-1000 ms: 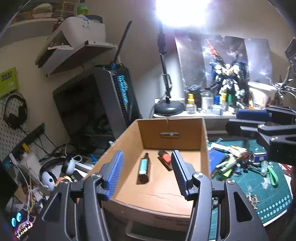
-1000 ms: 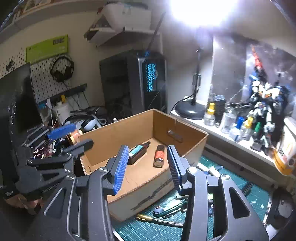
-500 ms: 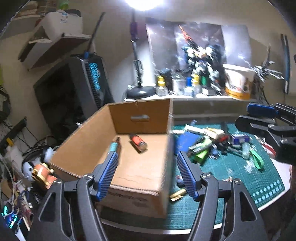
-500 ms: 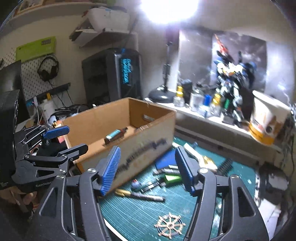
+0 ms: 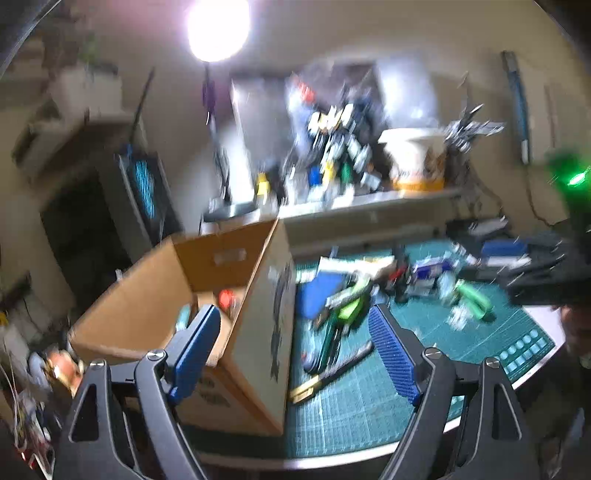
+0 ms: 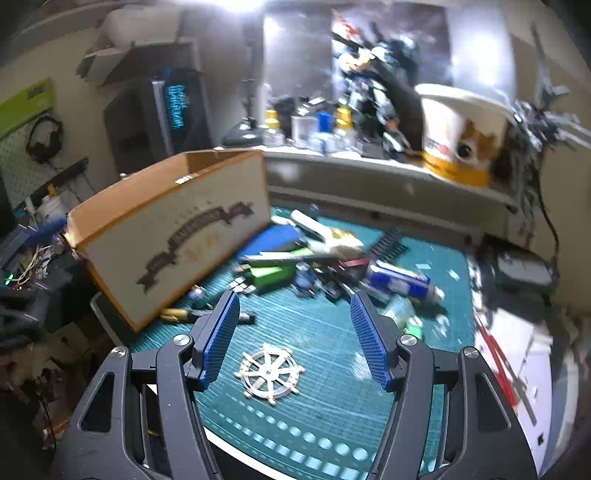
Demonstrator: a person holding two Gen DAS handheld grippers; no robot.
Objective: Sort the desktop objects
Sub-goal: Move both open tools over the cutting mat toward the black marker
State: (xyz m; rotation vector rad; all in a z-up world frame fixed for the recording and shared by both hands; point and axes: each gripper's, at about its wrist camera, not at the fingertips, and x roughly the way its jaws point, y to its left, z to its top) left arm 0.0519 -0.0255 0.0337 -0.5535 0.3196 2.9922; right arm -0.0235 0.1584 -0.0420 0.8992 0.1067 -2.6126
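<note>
Right gripper (image 6: pixel 293 323) and left gripper (image 5: pixel 291 345) both wide open, empty — that pile (image 6: pixel 317 266) by the box (image 6: pixel 173 236) looks tangled, so one grab could drag neighbours.

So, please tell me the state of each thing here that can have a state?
Left hand-held gripper: open, holding nothing.
Right hand-held gripper: open, holding nothing.
Cardboard box: upright, top open.
Desk lamp: switched on.
Wooden ship wheel: lying flat on the cutting mat.
</note>
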